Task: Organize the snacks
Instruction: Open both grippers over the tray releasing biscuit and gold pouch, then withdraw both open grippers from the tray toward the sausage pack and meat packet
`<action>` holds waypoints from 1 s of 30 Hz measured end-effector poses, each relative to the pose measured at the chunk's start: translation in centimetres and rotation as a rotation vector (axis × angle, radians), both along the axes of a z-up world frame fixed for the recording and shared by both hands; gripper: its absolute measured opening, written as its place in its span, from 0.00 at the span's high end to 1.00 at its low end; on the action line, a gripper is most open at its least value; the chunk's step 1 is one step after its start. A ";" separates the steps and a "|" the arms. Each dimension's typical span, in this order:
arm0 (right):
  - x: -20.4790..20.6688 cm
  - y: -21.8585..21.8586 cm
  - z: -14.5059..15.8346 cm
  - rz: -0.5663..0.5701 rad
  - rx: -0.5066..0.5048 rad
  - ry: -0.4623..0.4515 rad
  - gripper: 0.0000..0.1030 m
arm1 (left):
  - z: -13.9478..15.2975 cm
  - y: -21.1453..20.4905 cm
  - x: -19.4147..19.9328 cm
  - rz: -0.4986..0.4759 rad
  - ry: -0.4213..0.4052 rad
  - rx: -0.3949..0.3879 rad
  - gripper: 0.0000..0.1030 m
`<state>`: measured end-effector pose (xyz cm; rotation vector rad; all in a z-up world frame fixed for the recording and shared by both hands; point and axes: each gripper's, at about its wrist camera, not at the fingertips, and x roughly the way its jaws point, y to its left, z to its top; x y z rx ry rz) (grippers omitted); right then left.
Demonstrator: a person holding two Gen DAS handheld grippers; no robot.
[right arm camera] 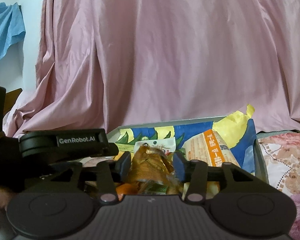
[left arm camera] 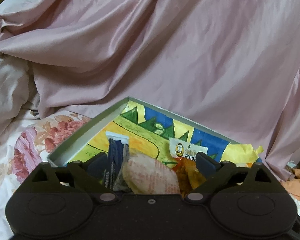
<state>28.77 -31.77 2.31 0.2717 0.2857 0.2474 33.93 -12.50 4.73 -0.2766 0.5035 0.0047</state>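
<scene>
pink drape; crinkled orange snack packet (right arm camera: 150, 168).

The left black plastic two-finger gripper (left arm camera: 150, 161) points forward and slightly down, its blue-padded fingers (left arm camera: 205, 162) spread wide with a broad gap between them. The right black plastic two-finger gripper (right arm camera: 152, 165), with a ribbed grey top, holds its blue-padded fingers (right arm camera: 179, 166) much nearer together, pressed against both sides of a crinkled orange-brown snack wrapper (right arm camera: 152, 170). In the right wrist view the left gripper's body, lettered GenRobot.AI, lies just beside the right one, on its left.
</scene>
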 end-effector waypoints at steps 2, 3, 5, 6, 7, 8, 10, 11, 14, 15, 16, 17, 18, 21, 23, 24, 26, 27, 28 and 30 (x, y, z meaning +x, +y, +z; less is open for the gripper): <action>-0.3 0.0 0.2 0.005 0.006 -0.016 0.35 | 0.3 0.3 -0.4 0.012 -0.010 0.004 0.01; -0.4 0.1 0.3 0.007 0.008 -0.025 0.30 | 0.5 0.4 -0.6 0.020 -0.017 0.009 0.01; -0.9 0.2 0.6 0.010 0.004 -0.051 0.24 | 0.9 0.7 -1.1 0.027 -0.027 0.016 0.01; -1.0 0.3 0.8 0.011 -0.001 -0.062 0.20 | 1.1 1.0 -1.4 0.031 -0.033 0.020 0.01; -1.3 0.4 0.9 0.011 -0.007 -0.076 0.17 | 1.3 1.2 -1.7 0.035 -0.038 0.025 0.01; -1.5 0.4 1.1 0.012 -0.011 -0.087 0.16 | 1.6 1.4 -2.0 0.041 -0.044 0.031 0.01; -1.9 0.7 1.4 0.011 -0.017 -0.107 0.10 | 2.0 1.8 -2.7 0.050 -0.057 0.043 0.01; -2.1 0.8 1.5 0.010 -0.019 -0.115 0.08 | 2.3 2.0 -3.1 0.055 -0.065 0.050 0.01; -2.8 1.2 1.9 0.010 -0.026 -0.139 0.02 | 2.8 2.7 -4.4 0.066 -0.085 0.067 0.01; -3.0 1.3 2.0 0.010 -0.031 -0.145 0.01 | 3.0 3.0 -4.9 0.070 -0.089 0.073 0.01; -3.2 1.4 2.1 0.008 -0.035 -0.149 0.00 | 3.1 3.3 -5.4 0.075 -0.093 0.076 0.01; -3.5 1.6 2.2 0.006 -0.040 -0.154 0.00 | 3.1 3.7 -6.1 0.081 -0.097 0.077 0.01; -3.8 1.7 2.2 0.003 -0.044 -0.157 0.00 | 3.1 4.1 -6.7 0.088 -0.097 0.077 0.01; -4.8 2.1 2.3 -0.003 -0.051 -0.167 0.00 | 2.9 5.5 -8.5 0.109 -0.087 0.069 0.01; -5.6 2.4 2.3 -0.005 -0.062 -0.174 0.00 | 2.7 6.4 -9.8 0.125 -0.083 0.067 0.01; -6.0 2.6 2.2 -0.004 -0.069 -0.177 0.00 | 2.6 6.8 -10.5 0.132 -0.080 0.070 0.01; -6.9 3.1 2.2 0.004 -0.092 -0.185 0.00 | 2.4 7.5 -11.7 0.142 -0.079 0.079 0.01; -7.5 3.3 2.2 0.009 -0.105 -0.190 0.00 | 2.3 7.9 -12.4 0.147 -0.080 0.086 0.01; -8.0 3.6 2.1 0.012 -0.117 -0.196 0.00 | 2.2 8.3 -13.1 0.152 -0.081 0.092 0.01; -9.1 4.1 2.1 0.016 -0.137 -0.209 0.00 | 2.0 8.9 -14.5 0.158 -0.083 0.102 0.01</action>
